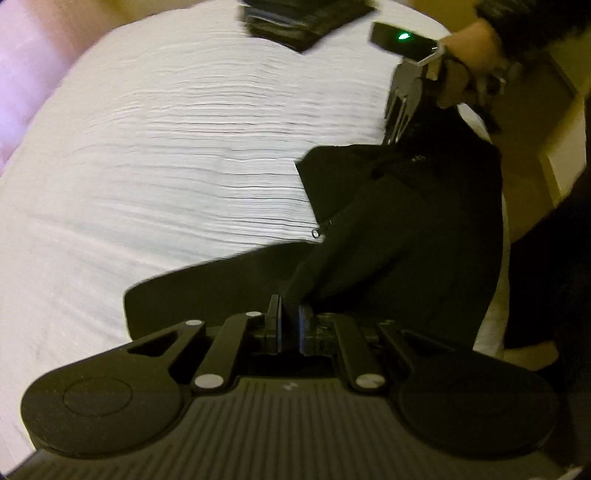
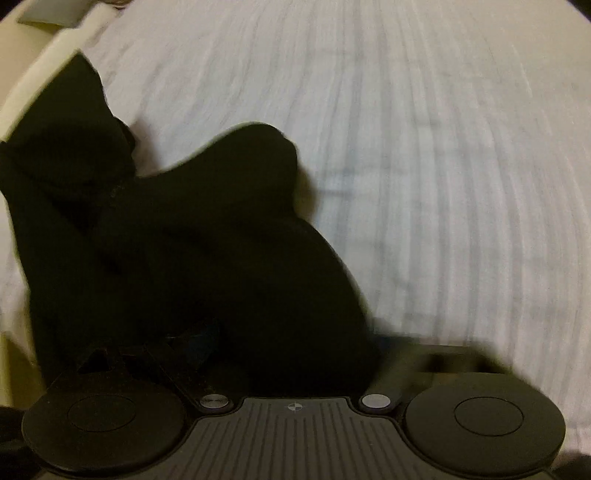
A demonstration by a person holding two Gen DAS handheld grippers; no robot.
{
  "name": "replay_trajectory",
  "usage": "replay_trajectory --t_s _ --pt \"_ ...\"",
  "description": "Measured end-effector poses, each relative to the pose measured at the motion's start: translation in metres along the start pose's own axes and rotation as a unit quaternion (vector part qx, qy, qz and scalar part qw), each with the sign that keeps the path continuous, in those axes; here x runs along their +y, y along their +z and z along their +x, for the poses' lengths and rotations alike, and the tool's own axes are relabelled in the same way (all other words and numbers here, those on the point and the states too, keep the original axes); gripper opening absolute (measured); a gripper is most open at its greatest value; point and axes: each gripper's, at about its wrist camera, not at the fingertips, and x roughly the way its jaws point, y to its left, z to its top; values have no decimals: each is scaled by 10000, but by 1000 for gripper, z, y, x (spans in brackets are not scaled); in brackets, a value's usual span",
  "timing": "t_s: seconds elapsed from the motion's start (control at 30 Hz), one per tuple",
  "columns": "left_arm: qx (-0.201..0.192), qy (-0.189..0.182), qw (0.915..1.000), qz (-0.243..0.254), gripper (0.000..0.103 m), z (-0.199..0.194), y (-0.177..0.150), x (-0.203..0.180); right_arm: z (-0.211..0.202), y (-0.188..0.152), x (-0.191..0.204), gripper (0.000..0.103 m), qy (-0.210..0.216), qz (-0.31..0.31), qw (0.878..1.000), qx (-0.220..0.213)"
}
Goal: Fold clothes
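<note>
Black garment (image 1: 406,236) draped across white ribbed bed cover (image 1: 166,147), near its edge. Left gripper (image 1: 290,328) clamped on a raised fold of the cloth. Right gripper (image 1: 397,118) closed, fingertips buried in the same garment at its far end. Dark folded stack (image 1: 303,22) lying well apart, further up the bed.

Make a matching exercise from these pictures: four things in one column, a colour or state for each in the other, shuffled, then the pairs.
Things:
1. bedsheet
2. garment
3. left claw
4. light on the right claw

Colours or states:
A. green
B. shut on cloth
C. white, ribbed
D. black

Pairs: 1-C, 2-D, 3-B, 4-A
</note>
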Motion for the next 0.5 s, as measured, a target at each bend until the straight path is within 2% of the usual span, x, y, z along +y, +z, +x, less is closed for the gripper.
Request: replay_trajectory --t_s 0.03,0.1,0.2,0.27,0.33,0.37,0.43,0.47,0.5 --pt "-91 156 9997 -191 7 -9 -2 3 -14 5 5 4 -46 -24 9998 -196" --pt "-296 519 9973 -419 7 -31 -3 11 -60 23 14 4 -243 -84 9960 -854" --pt "-613 1258 9886 -562 7 -64 2 25 -137 57 26 4 -673 -152 9776 -1990" --pt "-885 1859 9751 -826 7 -84 7 39 -184 83 30 4 -987 -221 9560 -2754" --pt "-994 2269 9593 -1355 7 -90 10 59 -217 105 34 5 -1266 -320 9320 -3380" --pt "-912 2313 9538 -1685 12 -83 10 71 -229 116 35 5 -1357 -328 9213 -3628" --pt "-612 2399 9422 -2259 19 -63 8 90 -231 137 33 8 -1400 -273 9120 -3847" --pt "-454 2416 9372 -2473 23 -53 4 96 -224 148 31 16 -1461 -279 9108 -3852" --pt "-364 2378 9359 -2572 25 -46 -1 96 -216 156 31 59 -1579 -213 9097 -3835"
